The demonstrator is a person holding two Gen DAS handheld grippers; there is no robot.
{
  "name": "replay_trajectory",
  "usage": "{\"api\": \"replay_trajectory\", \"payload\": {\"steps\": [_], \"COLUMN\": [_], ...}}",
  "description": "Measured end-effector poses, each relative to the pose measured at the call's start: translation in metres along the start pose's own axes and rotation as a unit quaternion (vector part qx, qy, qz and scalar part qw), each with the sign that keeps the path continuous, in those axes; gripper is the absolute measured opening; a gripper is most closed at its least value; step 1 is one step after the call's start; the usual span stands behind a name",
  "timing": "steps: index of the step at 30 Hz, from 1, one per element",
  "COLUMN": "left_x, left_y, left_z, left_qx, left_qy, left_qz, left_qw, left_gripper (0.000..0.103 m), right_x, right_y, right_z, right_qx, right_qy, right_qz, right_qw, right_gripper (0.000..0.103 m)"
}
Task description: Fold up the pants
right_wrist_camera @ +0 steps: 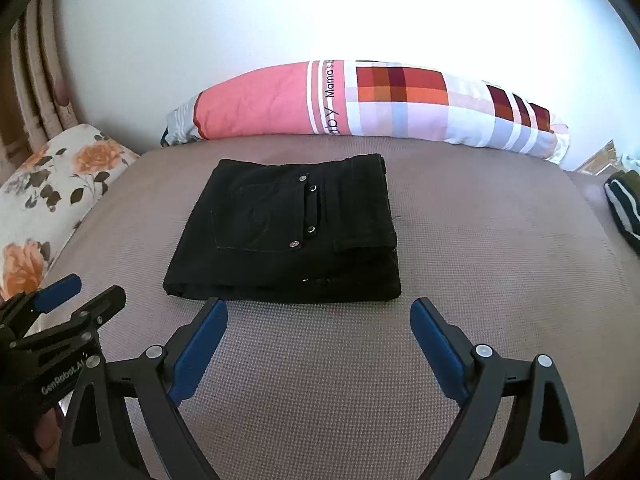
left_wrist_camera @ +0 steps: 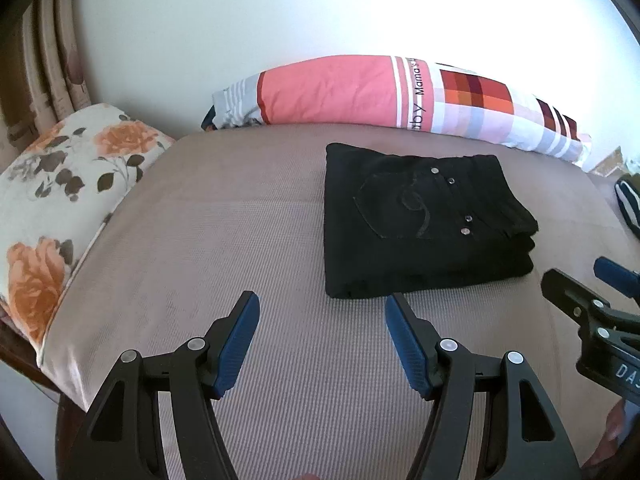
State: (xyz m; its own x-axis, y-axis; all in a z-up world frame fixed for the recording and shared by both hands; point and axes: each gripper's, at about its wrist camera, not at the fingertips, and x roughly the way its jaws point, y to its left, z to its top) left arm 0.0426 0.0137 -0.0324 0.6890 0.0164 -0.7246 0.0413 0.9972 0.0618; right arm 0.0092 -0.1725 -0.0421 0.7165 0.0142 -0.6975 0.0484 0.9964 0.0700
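Note:
The black pants lie folded into a compact stack on the mauve bed cover, back pocket with metal studs facing up. They also show in the right wrist view. My left gripper is open and empty, just in front of the stack's near left edge. My right gripper is open and empty, just in front of the stack's near edge. The right gripper also shows at the right edge of the left wrist view, and the left gripper at the left edge of the right wrist view.
A pink and checked pillow lies along the wall behind the pants. A floral pillow sits at the bed's left. A dark striped garment lies at the far right. The bed cover spreads around the stack.

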Motion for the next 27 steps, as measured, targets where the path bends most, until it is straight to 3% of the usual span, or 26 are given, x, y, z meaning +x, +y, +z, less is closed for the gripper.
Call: {"api": "replay_trajectory", "payload": {"steps": [27], "left_x": [0.003], "left_y": [-0.007], "left_z": [-0.016], "left_qx": [0.004], "left_qy": [0.012], "left_qz": [0.005], "left_qw": [0.9999], "left_gripper": [0.066], "right_x": [-0.002], "right_y": [0.009], "right_z": [-0.018], "right_qx": [-0.019], "right_qy": [-0.011], "right_qz": [0.000], "right_qw": [1.000], "right_gripper": [0.094]}}
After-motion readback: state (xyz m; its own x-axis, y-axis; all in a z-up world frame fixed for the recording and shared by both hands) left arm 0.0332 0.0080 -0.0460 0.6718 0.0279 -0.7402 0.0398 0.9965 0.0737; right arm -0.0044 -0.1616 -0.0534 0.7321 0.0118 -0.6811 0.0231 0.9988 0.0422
